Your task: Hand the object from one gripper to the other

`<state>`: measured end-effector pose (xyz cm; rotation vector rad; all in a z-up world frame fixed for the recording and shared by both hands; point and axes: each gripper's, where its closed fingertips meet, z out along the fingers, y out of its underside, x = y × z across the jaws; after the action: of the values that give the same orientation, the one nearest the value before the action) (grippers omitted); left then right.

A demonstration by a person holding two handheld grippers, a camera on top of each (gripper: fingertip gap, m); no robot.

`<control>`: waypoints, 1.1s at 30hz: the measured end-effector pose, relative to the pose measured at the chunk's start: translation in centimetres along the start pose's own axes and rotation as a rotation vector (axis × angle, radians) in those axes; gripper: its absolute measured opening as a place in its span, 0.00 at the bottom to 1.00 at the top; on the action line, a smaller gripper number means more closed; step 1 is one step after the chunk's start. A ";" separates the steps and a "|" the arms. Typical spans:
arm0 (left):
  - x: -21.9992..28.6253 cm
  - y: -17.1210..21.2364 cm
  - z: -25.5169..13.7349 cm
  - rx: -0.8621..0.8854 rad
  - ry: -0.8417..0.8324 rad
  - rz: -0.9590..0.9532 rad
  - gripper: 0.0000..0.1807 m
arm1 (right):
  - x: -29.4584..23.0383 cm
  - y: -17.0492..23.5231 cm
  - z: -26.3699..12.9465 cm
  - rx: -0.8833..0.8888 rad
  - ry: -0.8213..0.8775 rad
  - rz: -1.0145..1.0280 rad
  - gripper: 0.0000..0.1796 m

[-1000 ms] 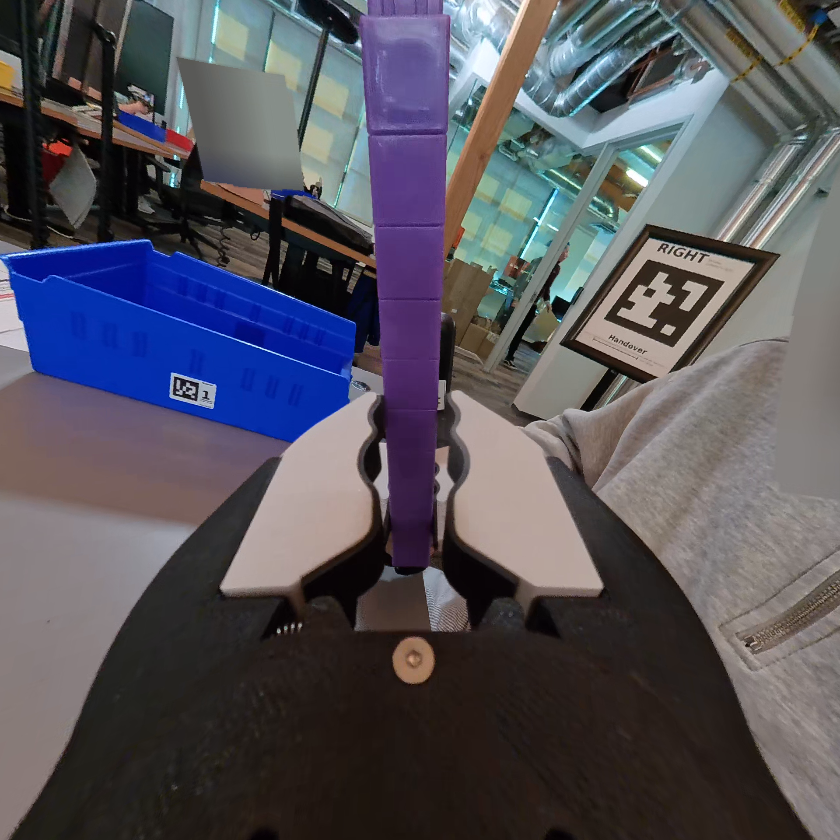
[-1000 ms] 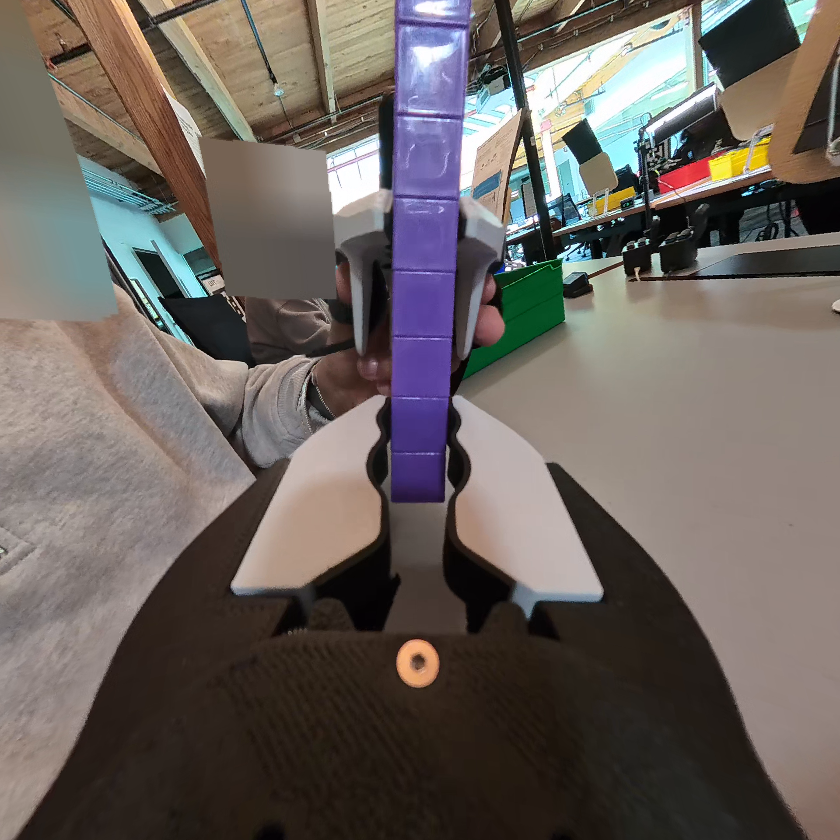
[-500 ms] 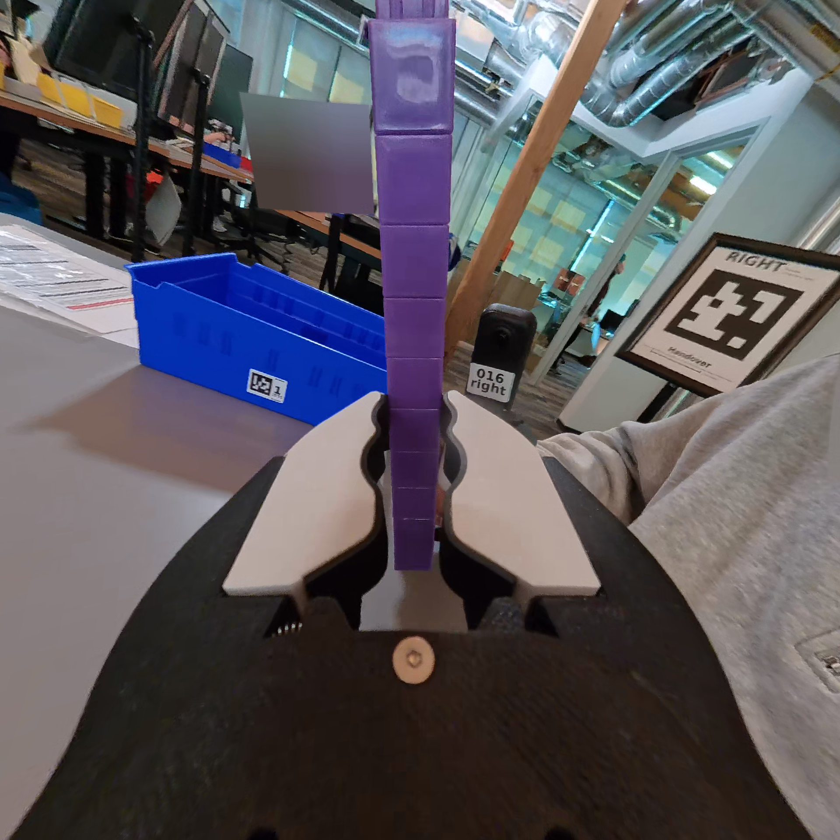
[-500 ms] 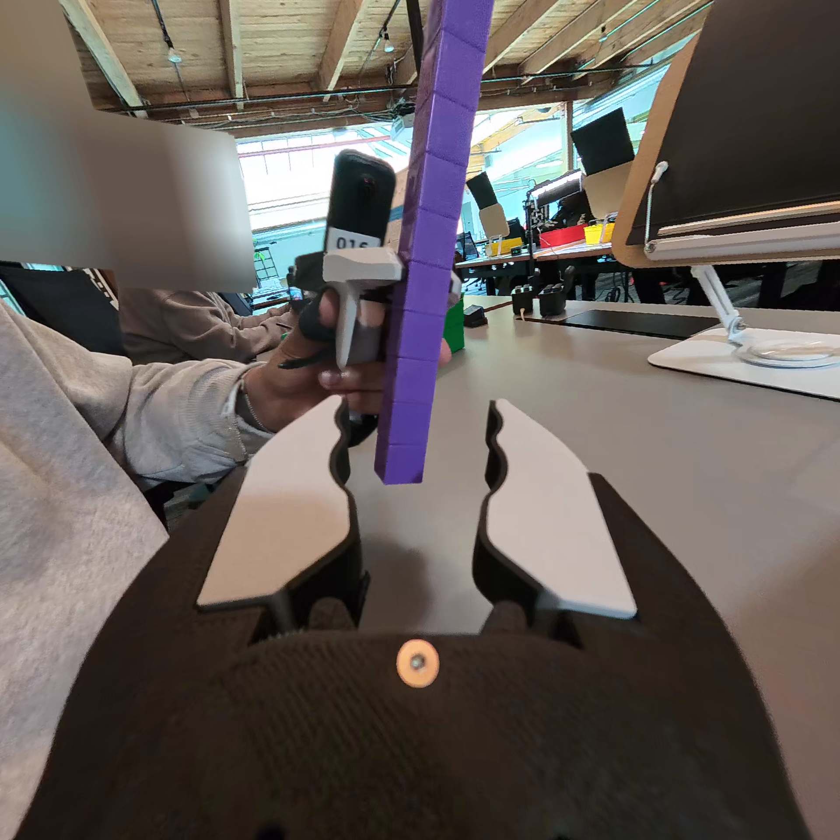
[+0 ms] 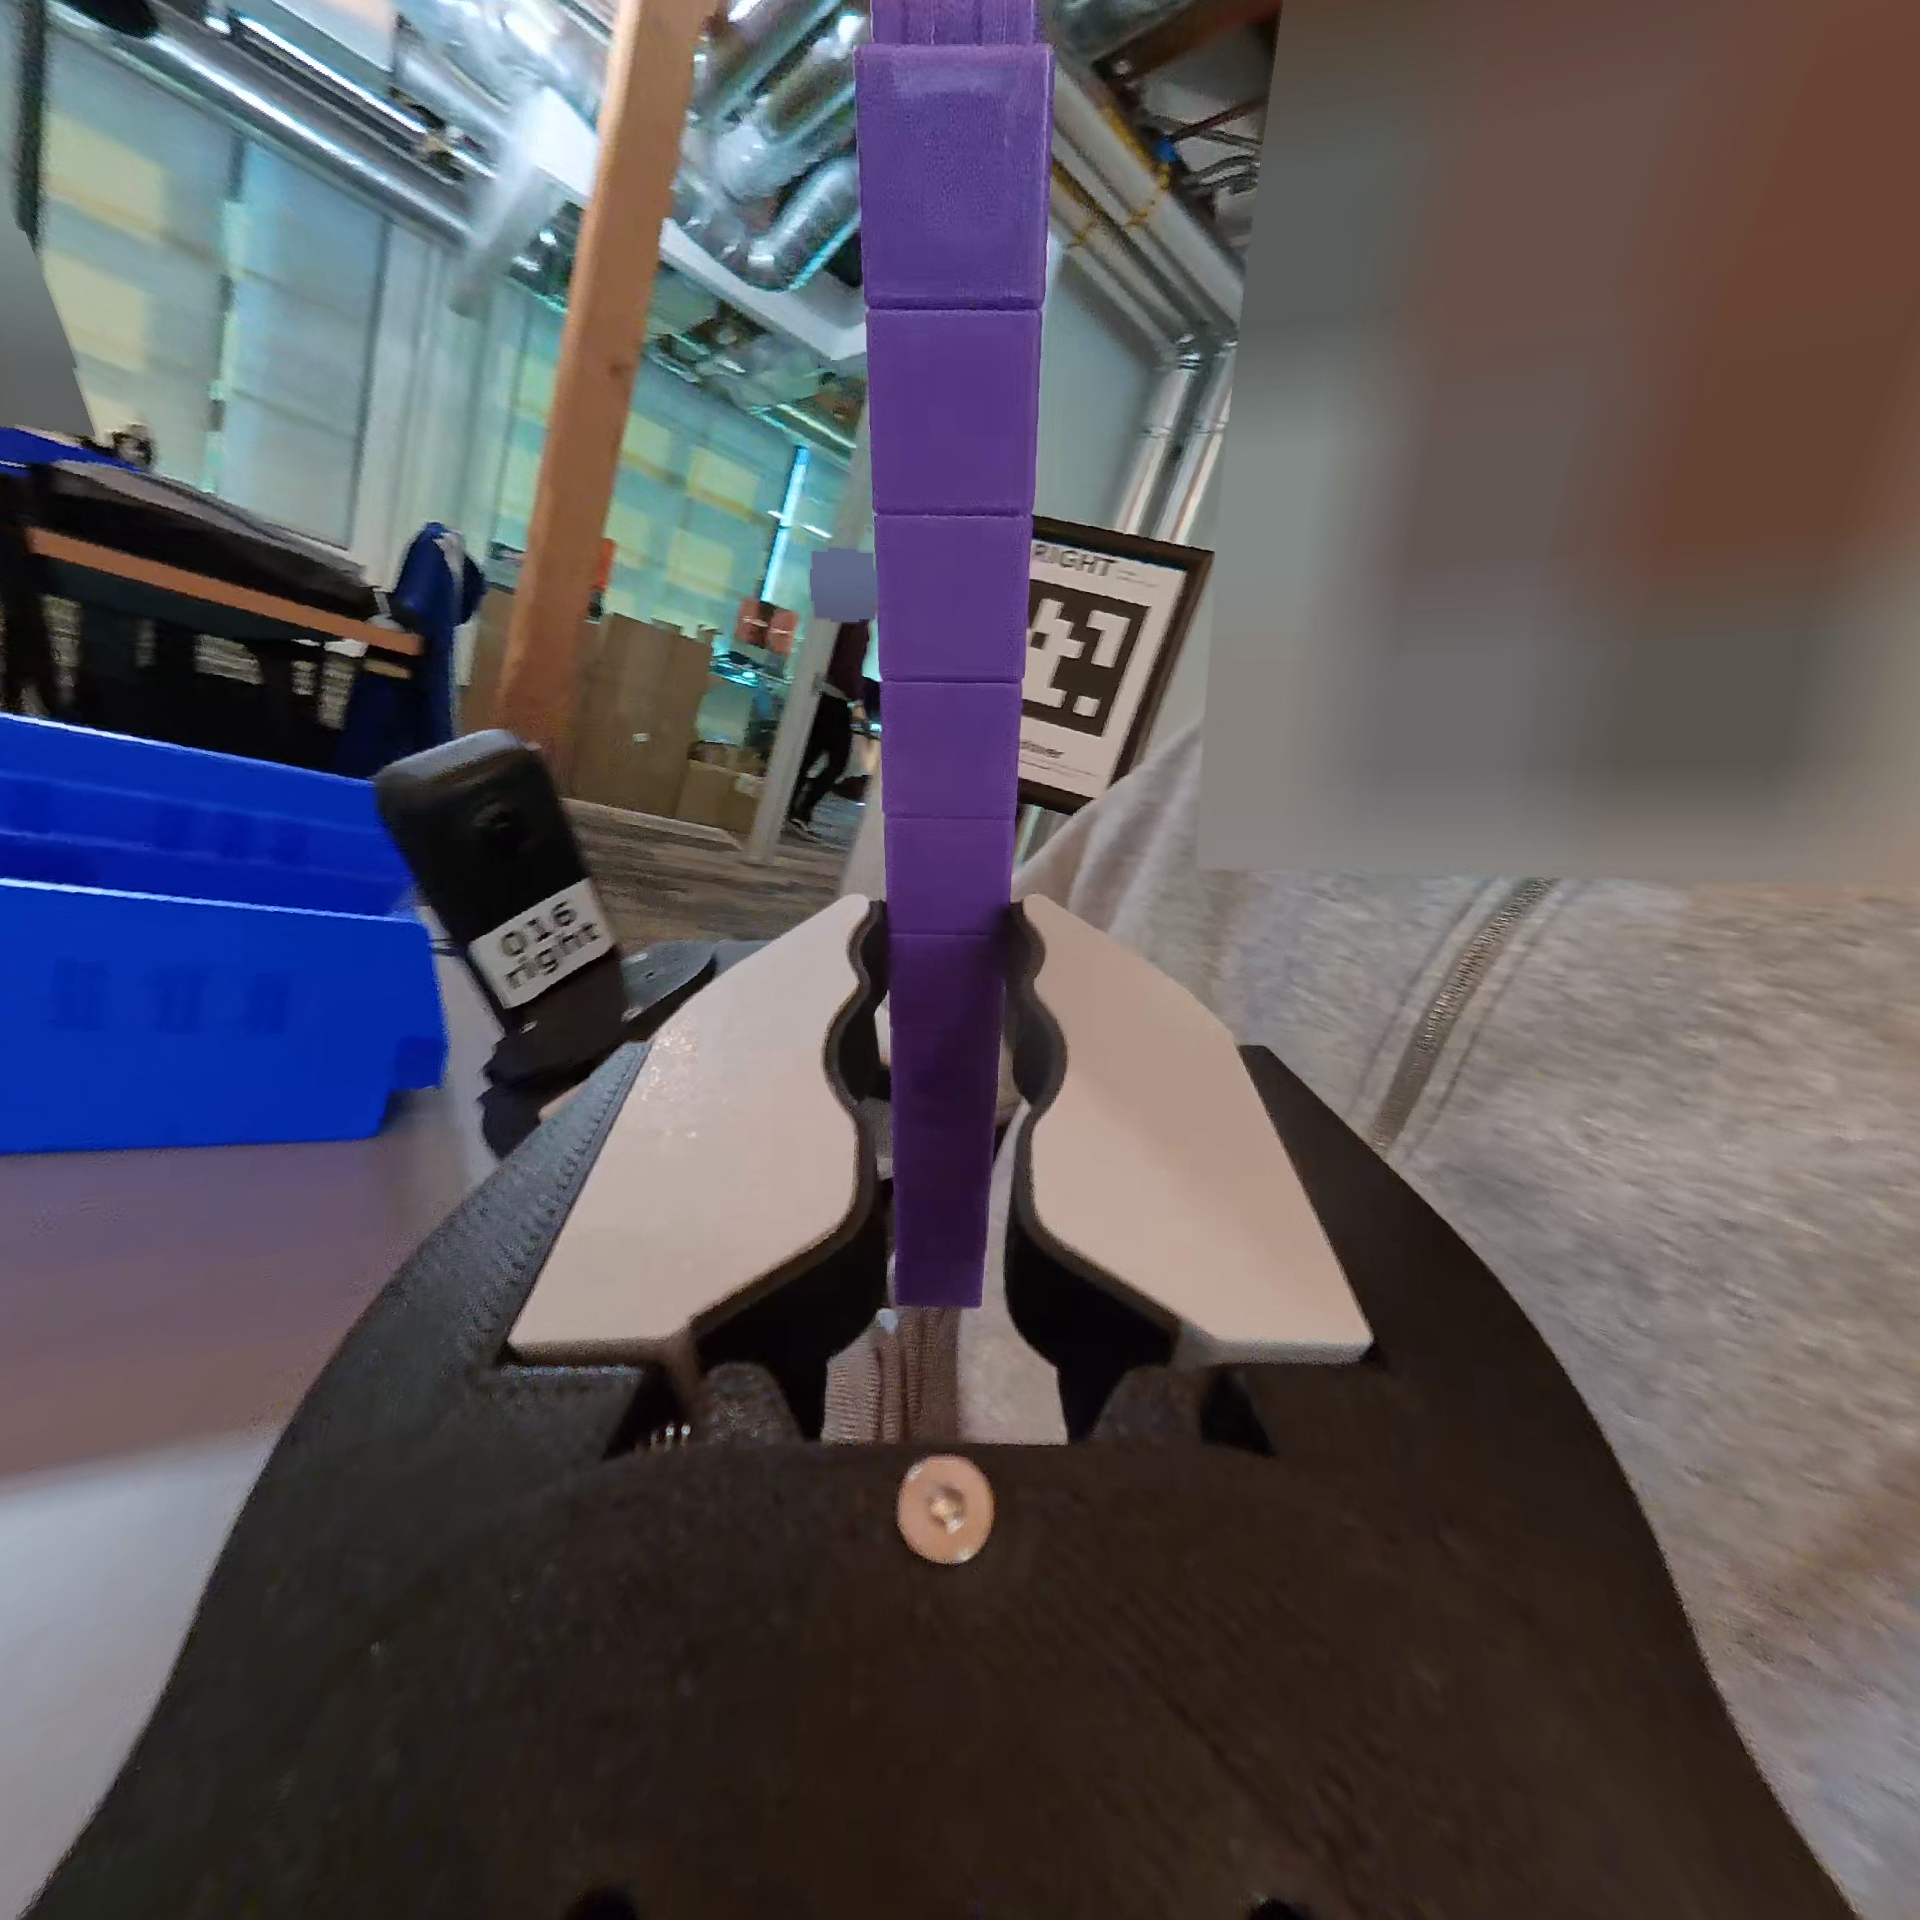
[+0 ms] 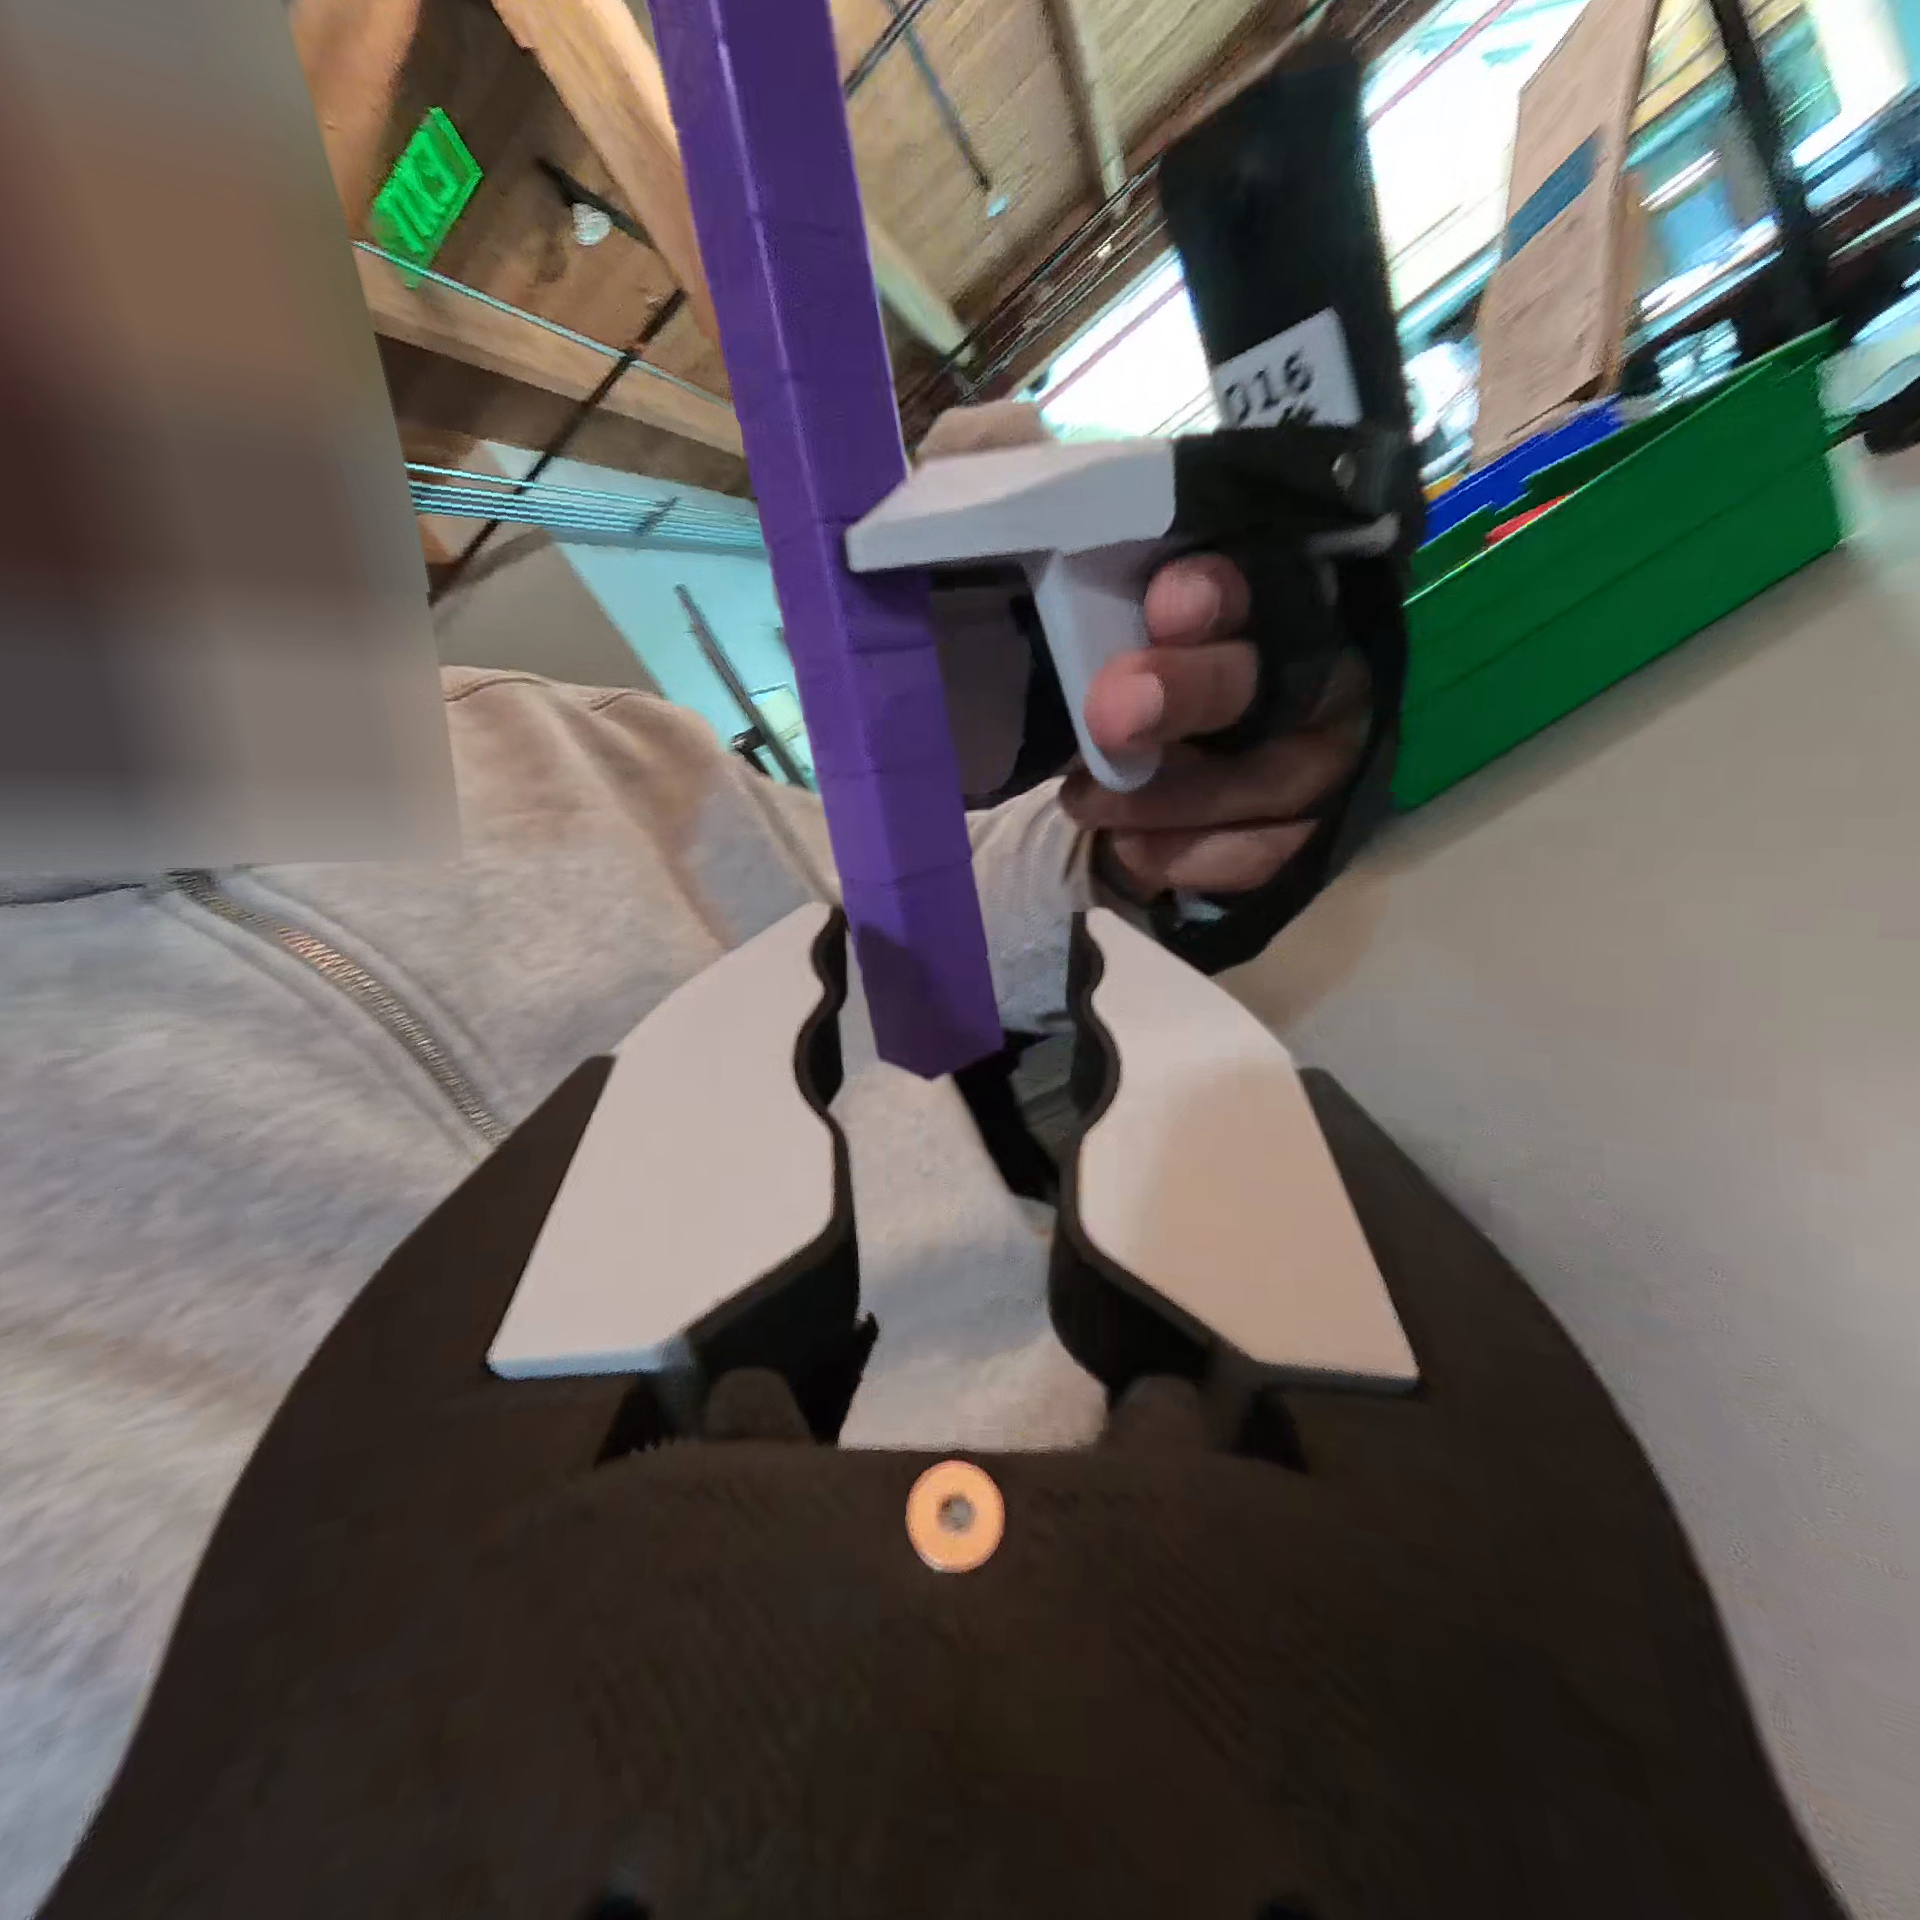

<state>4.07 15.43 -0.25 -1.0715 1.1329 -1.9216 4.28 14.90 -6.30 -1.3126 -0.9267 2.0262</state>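
Purple bar gripped by the left tongs

The left tongs (image 5: 943, 914) clamp the segmented purple bar (image 5: 951, 582) upright; the right tongs (image 6: 956, 935) stand parted, the bar's lower end between them, seemingly untouched. A blue bin (image 5: 197, 997) sits beside.

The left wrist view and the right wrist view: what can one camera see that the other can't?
Only the left wrist view shows the blue bin on the table and the framed black-and-white marker sign. Only the right wrist view shows the green bin, the green ceiling sign and the person's hand squeezing the left gripper. Both show the purple block stick, clamped by the left gripper, the open right gripper and the grey zipped sweatshirt.
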 end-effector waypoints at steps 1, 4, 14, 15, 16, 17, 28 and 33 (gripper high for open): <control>0.4 0.1 0.2 -0.003 0.028 -0.007 0.12 | -0.3 0.4 0.3 -0.019 -0.032 0.023 0.23; 1.3 0.3 0.9 -0.018 0.076 -0.014 0.12 | -1.3 1.5 1.0 -0.063 -0.103 0.036 0.22; 2.7 1.2 2.4 -0.049 0.158 -0.047 0.11 | -4.1 3.7 2.2 -0.160 -0.255 0.012 0.15; 2.7 1.2 2.4 -0.047 0.159 -0.053 0.11 | -4.2 3.7 2.3 -0.164 -0.252 0.006 0.15; 2.5 1.1 2.4 -0.042 0.148 -0.058 0.12 | -4.2 3.6 2.3 -0.163 -0.244 -0.006 0.14; 2.2 0.9 2.4 -0.031 0.125 -0.053 0.13 | -4.1 3.4 2.2 -0.156 -0.235 -0.024 0.13; -3.5 0.4 0.5 0.015 -0.235 -0.004 0.41 | 2.1 -0.8 -1.1 -0.075 0.303 -0.333 0.12; -4.7 -0.3 -0.4 0.038 -0.348 0.034 0.40 | 4.5 -0.5 -2.1 -0.132 0.491 -0.404 0.12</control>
<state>5.83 19.65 -1.58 -1.2954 0.9097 -1.6420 4.58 19.09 -8.97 -1.4608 -0.9996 1.2784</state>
